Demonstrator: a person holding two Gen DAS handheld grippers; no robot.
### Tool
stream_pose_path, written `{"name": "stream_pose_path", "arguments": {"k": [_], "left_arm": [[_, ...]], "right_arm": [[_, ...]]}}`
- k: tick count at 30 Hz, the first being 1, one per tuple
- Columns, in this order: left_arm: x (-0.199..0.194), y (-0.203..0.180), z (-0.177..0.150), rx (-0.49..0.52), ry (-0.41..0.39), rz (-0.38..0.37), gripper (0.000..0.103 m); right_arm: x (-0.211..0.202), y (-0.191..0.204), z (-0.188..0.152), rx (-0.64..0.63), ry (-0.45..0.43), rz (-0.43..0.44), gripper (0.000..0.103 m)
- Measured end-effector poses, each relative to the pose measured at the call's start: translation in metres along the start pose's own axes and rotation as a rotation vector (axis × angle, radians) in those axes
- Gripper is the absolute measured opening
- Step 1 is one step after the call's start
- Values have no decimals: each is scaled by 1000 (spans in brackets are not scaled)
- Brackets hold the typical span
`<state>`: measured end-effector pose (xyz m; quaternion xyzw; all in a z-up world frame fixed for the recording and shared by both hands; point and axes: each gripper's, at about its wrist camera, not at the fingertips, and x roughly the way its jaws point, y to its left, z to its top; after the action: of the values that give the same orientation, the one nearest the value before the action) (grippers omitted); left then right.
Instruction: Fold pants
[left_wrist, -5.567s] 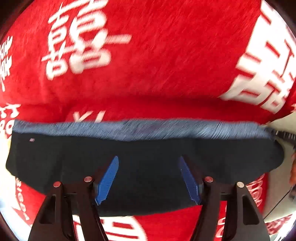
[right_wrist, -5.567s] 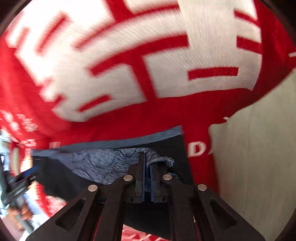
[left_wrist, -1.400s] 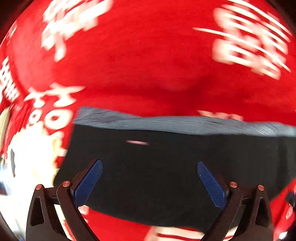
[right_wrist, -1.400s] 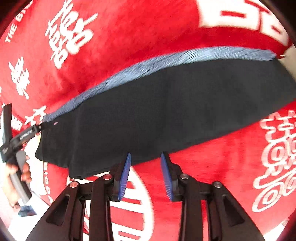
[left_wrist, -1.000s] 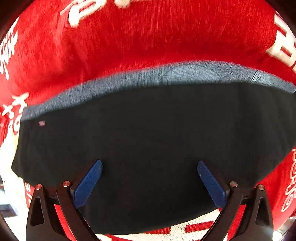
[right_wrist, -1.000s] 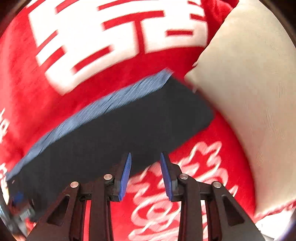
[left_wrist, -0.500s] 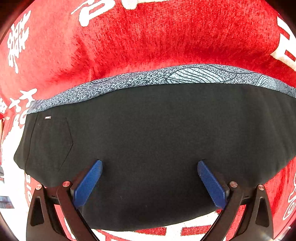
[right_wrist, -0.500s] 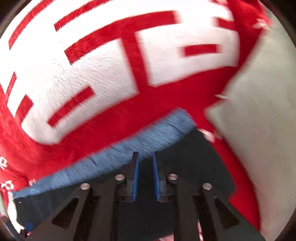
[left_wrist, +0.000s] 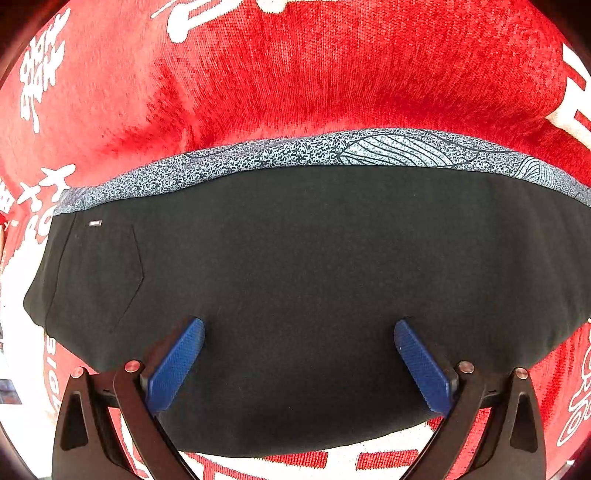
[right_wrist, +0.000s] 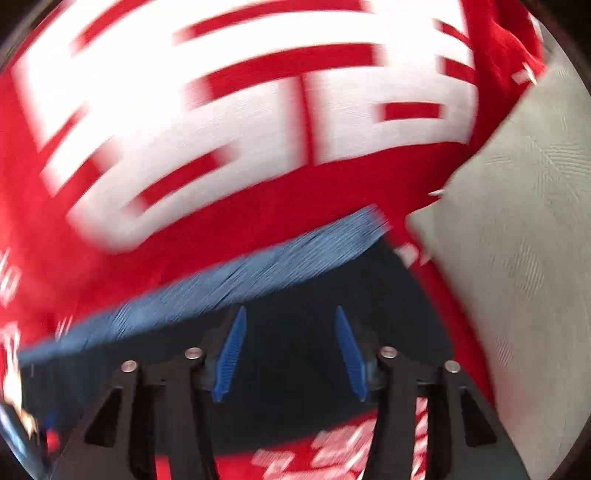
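pants (left_wrist: 314, 288): black, lying flat and folded lengthwise on the blanket, filling the middle and lower band of the left wrist frame from edge to edge; a patterned blue-grey strip (left_wrist: 388, 153) is running along their upper edge; a stitched pocket (left_wrist: 98, 273) with a small tag is showing at centre left; in the right wrist frame, motion-blurred, the pants are lying across the lower half with the strip slanting up to a corner at centre right

blanket (left_wrist: 295, 74): red pile with white characters, lying under the pants and filling the upper half of both frames

left gripper (left_wrist: 299, 360): sitting at bottom centre of its frame, pointing steeply down over the black cloth; jaws are standing wide apart, blue pads (left_wrist: 177, 363) clear of each other, nothing pinched between them

right gripper (right_wrist: 291, 354): sitting at bottom centre of its frame over the pants end near the strip; jaws are opening, blue pads (right_wrist: 231, 354) parted, with black cloth showing in the gap and nothing being pressed

cushion (right_wrist: 517, 258): pale grey, ribbed, occupying the right side of the right wrist frame, its corner lying just beside the end of the strip
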<state>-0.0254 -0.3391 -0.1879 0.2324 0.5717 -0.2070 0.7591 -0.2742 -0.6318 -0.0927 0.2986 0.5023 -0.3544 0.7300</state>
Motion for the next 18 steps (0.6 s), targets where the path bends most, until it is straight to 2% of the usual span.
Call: {"name": "stream_pose_path", "arguments": {"k": [5, 10, 11, 18], "left_arm": [[11, 6, 13, -6, 3, -5, 103], [13, 11, 13, -7, -5, -20, 103], [14, 12, 13, -7, -4, -22, 103], [17, 17, 17, -4, -4, -30, 103]], "right_arm": [[-3, 68, -50, -119, 31, 31, 55], [35, 93, -89, -197, 120, -21, 60], [33, 94, -92, -203, 84, -22, 63], [22, 82, -67, -155, 115, -3, 64]]}}
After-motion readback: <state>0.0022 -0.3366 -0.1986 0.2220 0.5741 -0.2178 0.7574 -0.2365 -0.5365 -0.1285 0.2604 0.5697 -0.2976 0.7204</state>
